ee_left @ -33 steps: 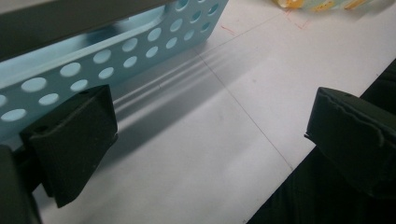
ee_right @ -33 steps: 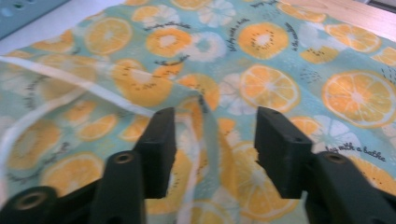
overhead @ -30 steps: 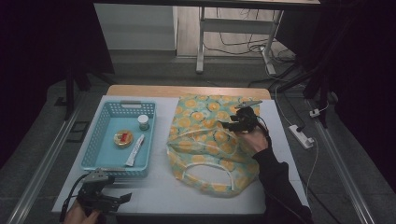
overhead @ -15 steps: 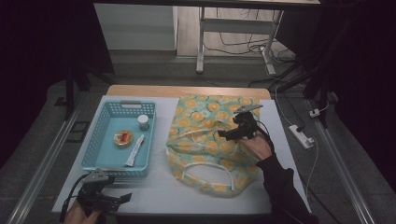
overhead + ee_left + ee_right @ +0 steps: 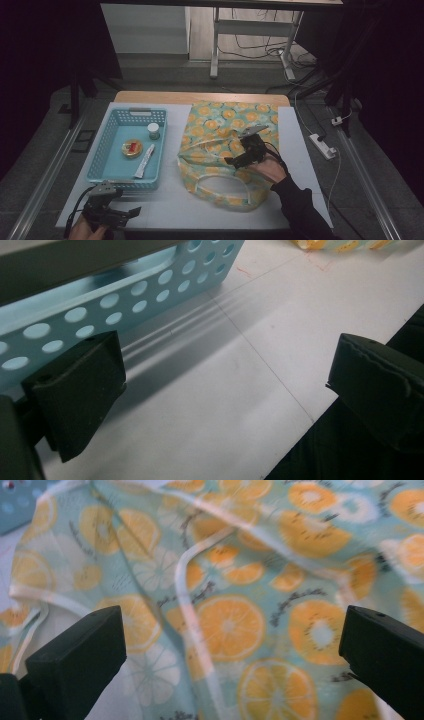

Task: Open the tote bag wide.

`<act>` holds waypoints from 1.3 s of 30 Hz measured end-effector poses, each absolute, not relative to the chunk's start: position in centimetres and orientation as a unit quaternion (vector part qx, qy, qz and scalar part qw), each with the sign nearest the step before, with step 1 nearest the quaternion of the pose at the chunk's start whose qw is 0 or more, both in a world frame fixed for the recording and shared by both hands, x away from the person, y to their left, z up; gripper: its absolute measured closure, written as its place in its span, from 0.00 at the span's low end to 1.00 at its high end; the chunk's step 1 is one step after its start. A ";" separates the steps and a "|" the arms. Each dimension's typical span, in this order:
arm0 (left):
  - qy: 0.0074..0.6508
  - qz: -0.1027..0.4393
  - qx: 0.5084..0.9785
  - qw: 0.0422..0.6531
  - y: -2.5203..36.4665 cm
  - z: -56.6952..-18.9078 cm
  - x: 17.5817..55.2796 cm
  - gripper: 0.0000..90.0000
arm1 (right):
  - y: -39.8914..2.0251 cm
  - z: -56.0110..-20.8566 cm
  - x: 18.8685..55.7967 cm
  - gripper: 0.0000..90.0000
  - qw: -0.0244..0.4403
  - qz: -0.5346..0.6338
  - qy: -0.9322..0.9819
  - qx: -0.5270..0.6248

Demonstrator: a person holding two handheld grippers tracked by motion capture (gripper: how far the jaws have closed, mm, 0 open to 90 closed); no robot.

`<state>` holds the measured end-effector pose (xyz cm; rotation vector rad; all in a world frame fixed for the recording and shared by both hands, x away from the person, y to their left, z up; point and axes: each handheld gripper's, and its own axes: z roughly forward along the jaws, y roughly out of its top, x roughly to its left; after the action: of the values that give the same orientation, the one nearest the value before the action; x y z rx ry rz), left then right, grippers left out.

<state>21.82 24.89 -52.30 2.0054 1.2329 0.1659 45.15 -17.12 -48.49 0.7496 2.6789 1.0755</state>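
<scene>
A cloth bag (image 5: 220,125) printed with orange slices lies on the right half of the white table, its pale handle loop (image 5: 220,186) toward the front. My right gripper (image 5: 234,161) hovers over the bag's middle. Its jaws have just been opening and now stand open, with only the fabric (image 5: 280,540) beyond them and nothing between them. My left gripper (image 5: 135,212) rests at the table's front left corner, open and empty, just in front of a light blue basket (image 5: 100,165). The basket's perforated wall (image 5: 125,300) runs beside its left jaw.
The basket holds a small white jar (image 5: 153,131), a round dish with something red (image 5: 132,148) and a white tube (image 5: 144,161). A power strip (image 5: 322,145) lies on the floor to the right. The table's front edge (image 5: 300,440) passes under the left gripper.
The right gripper has drawn back toward the front of the bag and a little left, and its jaws have spread wide. The left gripper has stayed put.
</scene>
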 end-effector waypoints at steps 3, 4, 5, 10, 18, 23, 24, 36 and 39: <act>0.483 0.065 0.786 0.381 24.9 -52.3 21.8 0.02 | -16.8 -49.4 45.0 0.00 0.077 0.346 0.903 0.245; 0.483 0.065 0.786 0.381 24.9 -52.3 21.8 0.02 | -16.7 -49.8 45.0 0.00 0.075 0.342 0.904 0.244; 0.482 0.065 0.786 0.381 24.9 -52.3 21.8 0.02 | -16.6 -50.0 45.0 0.00 0.072 0.339 0.906 0.243; 0.483 0.065 0.786 0.381 24.9 -52.3 21.8 0.02 | -16.2 -51.4 45.0 0.00 0.070 0.324 0.912 0.242; 0.483 0.064 0.786 0.381 24.9 -52.3 21.9 0.02 | -15.5 -52.9 44.6 0.00 0.085 0.298 0.926 0.217; 0.483 0.064 0.786 0.381 24.9 -52.3 21.9 0.02 | -15.5 -52.5 44.4 0.26 0.084 0.314 0.923 0.206; 0.483 0.064 0.786 0.380 24.9 -52.3 21.9 0.02 | -15.5 -52.4 44.3 0.33 0.084 0.320 0.922 0.204; 0.484 0.061 0.786 0.380 25.0 -52.3 21.9 0.03 | -15.5 -51.8 44.1 0.92 0.082 0.313 0.926 0.197; 0.484 0.059 0.785 0.381 25.0 -52.3 21.9 0.03 | -15.4 -51.8 44.0 1.00 0.079 0.312 0.927 0.192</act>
<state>21.94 24.99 -52.35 2.0047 1.2357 0.1505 44.03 -15.41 -51.80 0.5752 2.7747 0.9341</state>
